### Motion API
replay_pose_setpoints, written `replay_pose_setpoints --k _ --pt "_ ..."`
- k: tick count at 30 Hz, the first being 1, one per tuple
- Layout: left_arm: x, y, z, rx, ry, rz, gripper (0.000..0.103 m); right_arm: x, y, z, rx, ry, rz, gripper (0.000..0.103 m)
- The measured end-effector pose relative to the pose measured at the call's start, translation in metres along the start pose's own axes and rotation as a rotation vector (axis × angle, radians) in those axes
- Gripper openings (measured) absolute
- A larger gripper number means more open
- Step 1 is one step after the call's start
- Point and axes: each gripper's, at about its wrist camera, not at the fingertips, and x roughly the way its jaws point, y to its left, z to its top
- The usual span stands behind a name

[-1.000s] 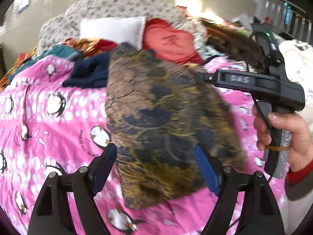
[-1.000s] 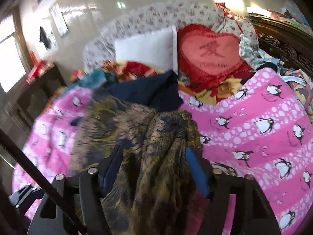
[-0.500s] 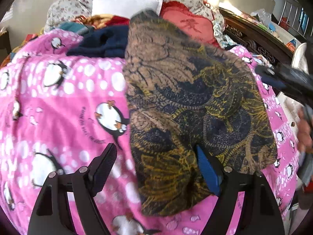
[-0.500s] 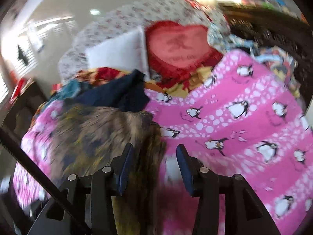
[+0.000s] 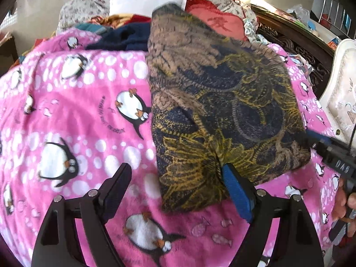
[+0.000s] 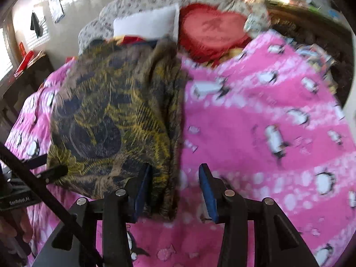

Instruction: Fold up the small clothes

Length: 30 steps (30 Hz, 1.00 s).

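Note:
A brown, navy and yellow patterned garment (image 5: 222,102) lies folded on the pink penguin blanket (image 5: 66,115). My left gripper (image 5: 176,185) is at its near left corner. The jaws are opening, the corner lies between them, and only the right pad touches the cloth. My right gripper (image 6: 175,188) is at the garment's (image 6: 115,115) near right edge. Its jaws are closing with a strip of that edge between them, beside the left pad and not pinched. In the left wrist view the right gripper's body (image 5: 336,155) shows at the garment's right corner, with a person's hand on it.
A navy garment (image 5: 124,37) and other clothes are heaped at the head of the bed, before a white pillow (image 5: 144,4) and a red heart cushion (image 6: 211,31). A dark carved bed frame (image 5: 296,44) and a white chair (image 5: 342,93) stand to the right.
The garment, bunched in my right gripper a second ago, now lies flat on the blanket and that gripper has let go. Both grippers have sunk closer to the bed.

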Motion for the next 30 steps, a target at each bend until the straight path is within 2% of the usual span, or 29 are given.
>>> replay_pose_setpoints --k 2,4,8,12,15,17,19,23,28,30 --pt "-0.009 0.000 -0.004 0.006 -0.027 0.018 0.083 -0.019 0.001 0.002 0.020 -0.052 -0.020 0.046" --pt "-0.010 0.000 -0.007 0.003 -0.032 0.028 0.084 -0.032 0.004 0.003 0.039 -0.083 0.037 0.047" --pt "-0.003 -0.002 -0.014 -0.006 -0.001 0.044 0.084 -0.027 0.026 -0.006 0.001 -0.049 0.109 0.048" --pt "-0.002 -0.002 -0.019 -0.029 -0.002 0.050 0.084 0.009 0.028 -0.022 -0.038 0.034 -0.052 0.048" --pt "-0.010 -0.004 -0.022 -0.038 -0.014 0.047 0.084 0.004 0.017 -0.031 0.062 0.042 -0.008 0.050" --pt "-0.014 -0.007 -0.022 -0.029 -0.011 0.049 0.084 -0.008 0.018 -0.030 0.062 0.019 0.009 0.050" --pt "-0.019 -0.010 -0.023 -0.022 -0.011 0.047 0.084 -0.018 0.022 -0.029 0.054 -0.005 0.024 0.055" --pt "-0.033 -0.012 -0.024 -0.020 -0.041 0.047 0.084 -0.035 0.027 -0.026 0.084 -0.049 0.057 0.074" --pt "-0.042 -0.008 -0.023 -0.032 -0.052 0.039 0.084 -0.038 0.036 -0.027 0.107 -0.055 0.065 0.078" --pt "-0.043 -0.004 -0.020 -0.046 -0.045 0.013 0.084 -0.035 0.036 -0.024 0.111 -0.054 0.067 0.080"
